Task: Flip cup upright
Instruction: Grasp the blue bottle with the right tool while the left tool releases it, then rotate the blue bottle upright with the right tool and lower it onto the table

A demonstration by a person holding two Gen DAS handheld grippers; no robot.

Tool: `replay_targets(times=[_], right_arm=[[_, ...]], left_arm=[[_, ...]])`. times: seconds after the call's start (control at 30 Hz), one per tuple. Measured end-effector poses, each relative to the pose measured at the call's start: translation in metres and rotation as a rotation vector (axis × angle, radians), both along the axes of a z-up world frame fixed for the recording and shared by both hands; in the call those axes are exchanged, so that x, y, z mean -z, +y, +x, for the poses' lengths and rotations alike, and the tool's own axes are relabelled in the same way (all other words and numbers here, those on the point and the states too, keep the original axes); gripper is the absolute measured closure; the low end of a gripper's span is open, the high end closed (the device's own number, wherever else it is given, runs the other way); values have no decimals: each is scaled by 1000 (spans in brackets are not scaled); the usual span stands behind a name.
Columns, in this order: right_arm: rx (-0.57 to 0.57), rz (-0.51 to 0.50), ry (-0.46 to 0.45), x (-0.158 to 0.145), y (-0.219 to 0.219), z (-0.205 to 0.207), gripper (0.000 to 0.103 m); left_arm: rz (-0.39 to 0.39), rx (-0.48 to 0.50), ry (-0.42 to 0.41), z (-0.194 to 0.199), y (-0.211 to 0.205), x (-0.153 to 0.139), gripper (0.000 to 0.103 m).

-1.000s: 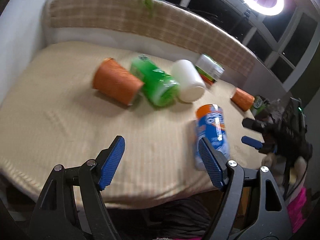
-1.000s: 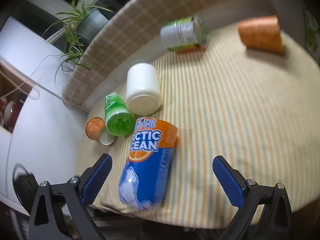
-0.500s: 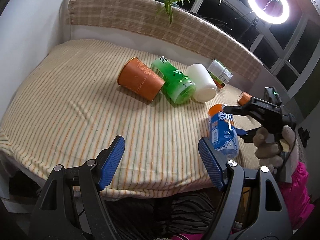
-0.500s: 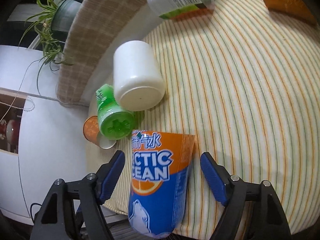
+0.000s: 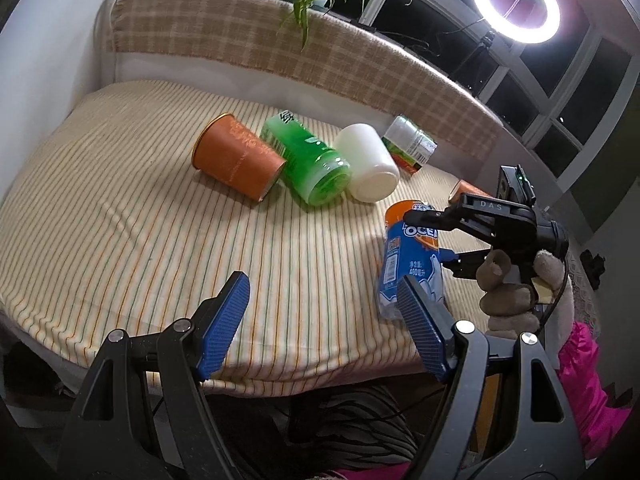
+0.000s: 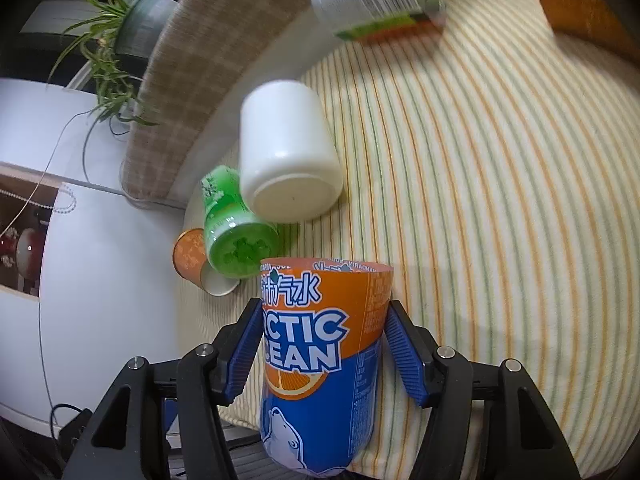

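R. hand-held gripper: I've its pads flanking the blue/orange cup, lying on its side near the striped bed's front edge, ready to tip upright. L. hand-held gripper wide, empty, kept clear.

striped bed, tipped cups, bottles

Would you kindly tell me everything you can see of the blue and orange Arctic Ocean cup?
The Arctic Ocean cup looks like a thin, glossy plastic sleeve, orange at one end and blue at the other, printed with white lettering, an orange slice and a polar bear. It lies on its side near the striped cloth's front edge. The right gripper brackets it, both pads against its sides.
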State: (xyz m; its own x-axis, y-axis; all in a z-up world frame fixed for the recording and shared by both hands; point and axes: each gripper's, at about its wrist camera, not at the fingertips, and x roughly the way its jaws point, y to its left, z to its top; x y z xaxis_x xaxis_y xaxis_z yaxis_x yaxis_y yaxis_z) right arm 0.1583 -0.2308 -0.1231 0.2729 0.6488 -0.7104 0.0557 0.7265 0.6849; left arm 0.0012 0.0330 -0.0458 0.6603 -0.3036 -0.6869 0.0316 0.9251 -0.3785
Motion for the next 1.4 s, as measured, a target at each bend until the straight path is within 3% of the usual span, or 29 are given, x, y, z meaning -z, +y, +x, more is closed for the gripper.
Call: replay_targets(times=[0.3,0.73,1.1,1.4], right_arm=[[7,-182,-279,-40,-3,-19,40],[-24,-433,-553,-69,17,-30,40],[-48,-576,-675,-68,34,-43,40],[-56,-582,-703,-69,39,-56,40]], left_arm=[[16,-5,-18,1,-2,-4,25],[26,-13,-34,2,-2,-7,25],[31,-8,-37,0,-2,-7,25],[52,-9,-63,-2,-8,-14,25]])
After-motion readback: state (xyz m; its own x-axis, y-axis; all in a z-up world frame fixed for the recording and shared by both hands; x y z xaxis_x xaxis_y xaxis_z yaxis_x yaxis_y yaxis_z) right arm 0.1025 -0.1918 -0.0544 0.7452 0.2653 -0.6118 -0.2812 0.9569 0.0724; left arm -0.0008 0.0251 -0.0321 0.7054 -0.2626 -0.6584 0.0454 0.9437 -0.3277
